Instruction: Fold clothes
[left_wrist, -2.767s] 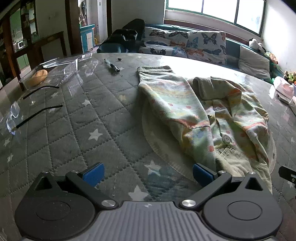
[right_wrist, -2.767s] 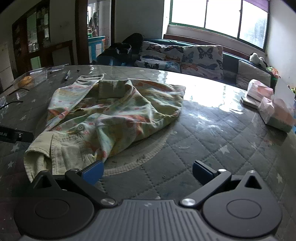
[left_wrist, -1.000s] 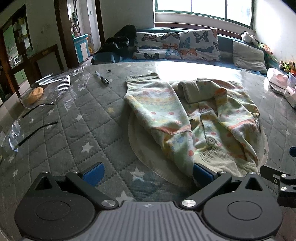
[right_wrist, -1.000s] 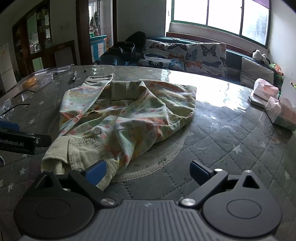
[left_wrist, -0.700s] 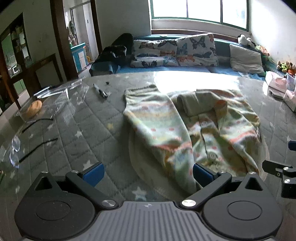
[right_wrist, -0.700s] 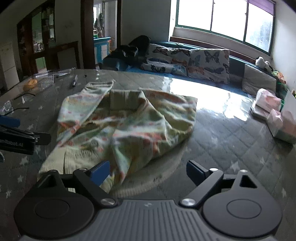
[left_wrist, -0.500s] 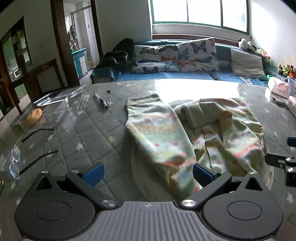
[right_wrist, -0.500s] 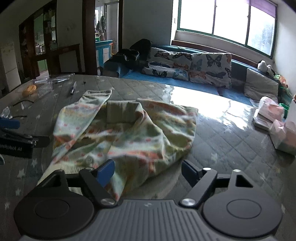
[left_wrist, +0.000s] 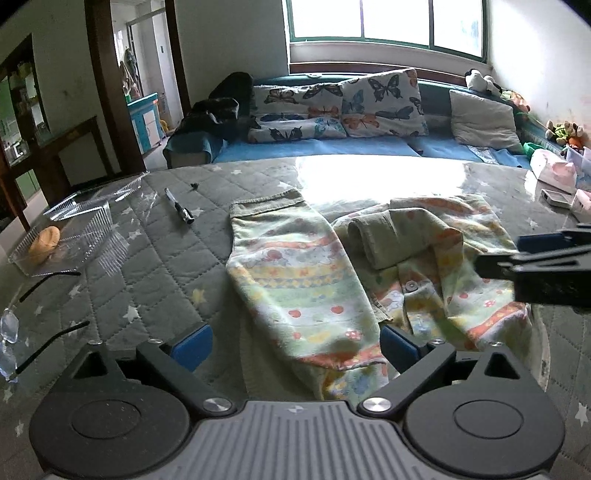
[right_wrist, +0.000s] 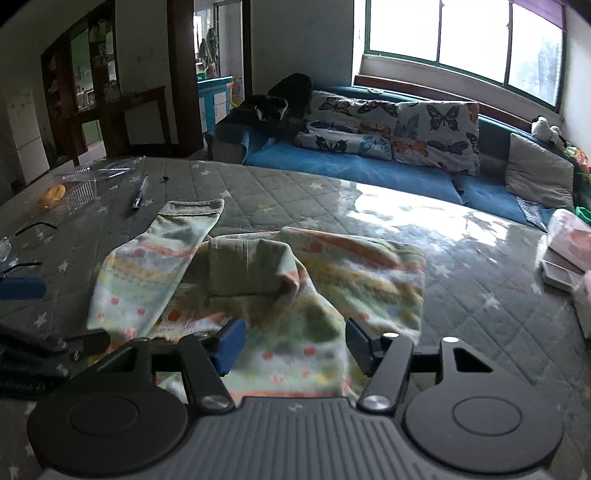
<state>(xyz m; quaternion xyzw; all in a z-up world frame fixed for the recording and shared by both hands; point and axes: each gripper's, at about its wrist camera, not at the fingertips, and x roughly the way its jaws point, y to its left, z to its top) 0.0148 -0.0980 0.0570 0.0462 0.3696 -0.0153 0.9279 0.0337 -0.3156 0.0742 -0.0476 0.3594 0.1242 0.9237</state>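
A pastel printed child's garment with olive ribbed cuffs lies crumpled on the grey quilted star-pattern table. My left gripper is open wide, and the near end of one sleeve lies between its blue pads. In the right wrist view the garment reaches under my right gripper. Its jaws are half closed with a fold of fabric between them, still apart. The right gripper also shows in the left wrist view, over the garment's right side.
A clear plastic tray holding a bun, a pen and a pair of glasses lie on the table's left side. Tissue packs sit at the right edge. A blue sofa with butterfly cushions runs behind the table.
Both grippers have come forward over the garment's near edge. The right gripper's jaws have narrowed steadily around the fabric. The left jaws stay wide.
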